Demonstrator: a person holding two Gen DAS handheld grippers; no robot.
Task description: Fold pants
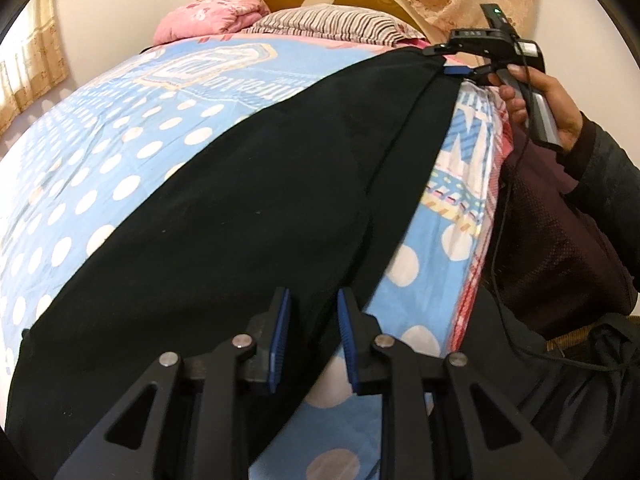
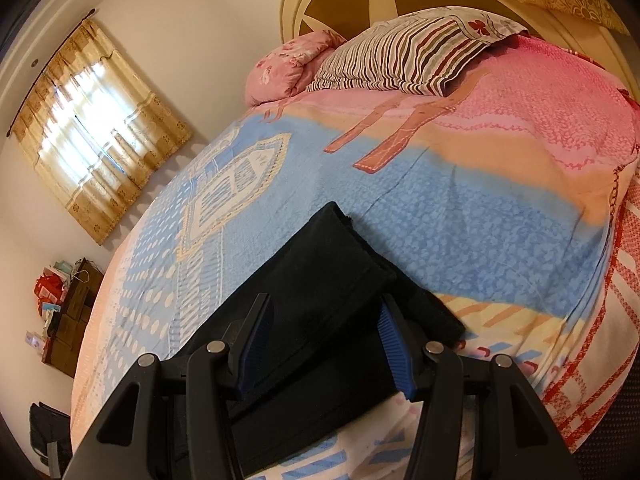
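Black pants (image 1: 260, 200) lie stretched out flat along the blue dotted bedsheet (image 1: 100, 160). My left gripper (image 1: 313, 304) is at their near end. Its jaws stand narrow, with black fabric filling the gap between the blue pads (image 1: 280, 340). At the far end a hand (image 1: 560, 96) holds my right gripper (image 1: 445, 61) over the leg hems. In the right wrist view the right gripper (image 2: 324, 308) stands half open. Its fingertips rest on the pants (image 2: 320, 264), and the leg ends reach past them. The lower leg's corner lies outside the right finger.
A striped pillow (image 2: 400, 56) and a pink pillow (image 2: 288, 68) lie at the headboard beyond the pants. The bed's edge (image 2: 600, 320) drops off at the right. The person's dark-clothed body (image 1: 560, 248) and a hanging cable (image 1: 496, 240) are beside it. A curtained window (image 2: 92, 120) is at the left.
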